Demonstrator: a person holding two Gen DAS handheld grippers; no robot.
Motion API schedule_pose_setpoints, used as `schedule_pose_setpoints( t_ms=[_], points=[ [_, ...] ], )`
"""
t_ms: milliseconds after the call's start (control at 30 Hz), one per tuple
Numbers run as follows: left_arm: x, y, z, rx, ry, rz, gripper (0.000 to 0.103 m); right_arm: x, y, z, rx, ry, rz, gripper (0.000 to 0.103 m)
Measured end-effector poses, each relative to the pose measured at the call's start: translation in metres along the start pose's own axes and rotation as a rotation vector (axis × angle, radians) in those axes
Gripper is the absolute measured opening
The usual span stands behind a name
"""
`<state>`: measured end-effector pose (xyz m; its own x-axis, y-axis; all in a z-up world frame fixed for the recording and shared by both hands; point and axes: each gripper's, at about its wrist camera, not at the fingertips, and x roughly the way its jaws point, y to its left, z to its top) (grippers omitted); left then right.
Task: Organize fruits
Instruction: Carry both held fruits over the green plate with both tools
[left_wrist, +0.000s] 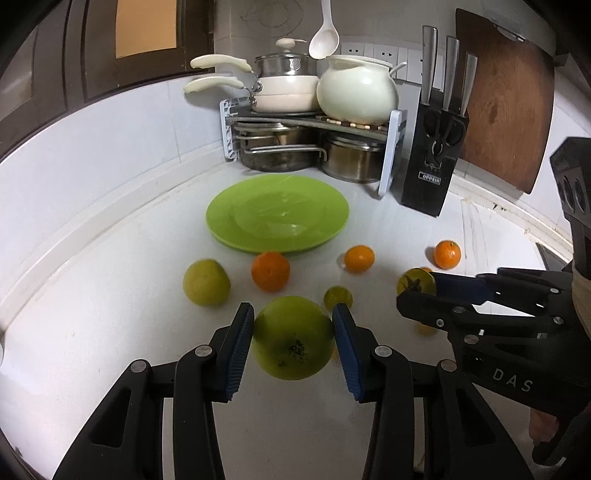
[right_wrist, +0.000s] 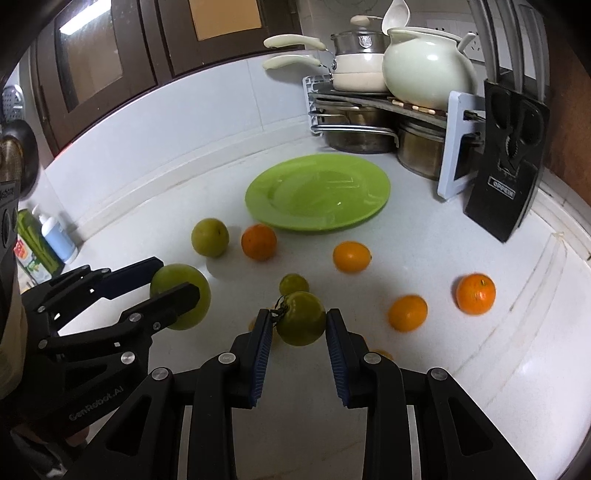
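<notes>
Left gripper (left_wrist: 293, 328) fingers clamped on big green fruit (left_wrist: 293, 338) at widest girth, seemingly lifted off table (left_wrist: 110, 332). Right gripper (right_wrist: 297, 325) pinching stemmed green tomato (right_wrist: 301, 317) — likely soft, smooth, bruisable; light squeeze. Green plate (left_wrist: 277, 214) ahead, empty.

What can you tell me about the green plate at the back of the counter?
The green plate is round, lime green and glossy, probably plastic or glazed, with a wide flat rim and a shallow well. It lies flat on the white counter in front of the pot rack. Nothing is on it, and neither gripper touches it. Loose fruit lies on the counter on its near side.
</notes>
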<state>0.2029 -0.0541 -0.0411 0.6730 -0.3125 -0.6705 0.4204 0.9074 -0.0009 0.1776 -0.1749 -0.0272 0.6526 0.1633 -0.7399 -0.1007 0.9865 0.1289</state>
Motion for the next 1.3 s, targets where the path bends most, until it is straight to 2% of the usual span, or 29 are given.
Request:
schedule_pose_setpoints(
  t_ms=[300,600,867,967,1067,1300],
  points=[
    [0.026,0.012,0.036,0.014,-0.011,-0.011,0.043,0.025,-0.003,0.046,-0.063,-0.02,-0.022,0.031],
    [0.07,0.029,0.081,0.032,0.02,-0.023,0.043,0.071,-0.019,0.092,-0.102,0.04,-0.029,0.031],
    [0.125,0.043,0.115,0.081,0.1,-0.014,0.043,0.123,-0.031,0.118,-0.125,0.143,-0.024,0.031],
    [0.147,0.051,0.122,0.075,0.153,-0.037,0.043,0.142,-0.038,0.123,-0.105,0.187,-0.015,0.031],
    [0.166,0.059,0.124,0.056,0.204,-0.057,0.043,0.155,-0.041,0.124,-0.096,0.212,-0.02,0.031],
    [0.19,0.064,0.12,0.037,0.254,-0.074,0.043,0.171,-0.043,0.127,-0.102,0.239,-0.025,0.031]
  ],
)
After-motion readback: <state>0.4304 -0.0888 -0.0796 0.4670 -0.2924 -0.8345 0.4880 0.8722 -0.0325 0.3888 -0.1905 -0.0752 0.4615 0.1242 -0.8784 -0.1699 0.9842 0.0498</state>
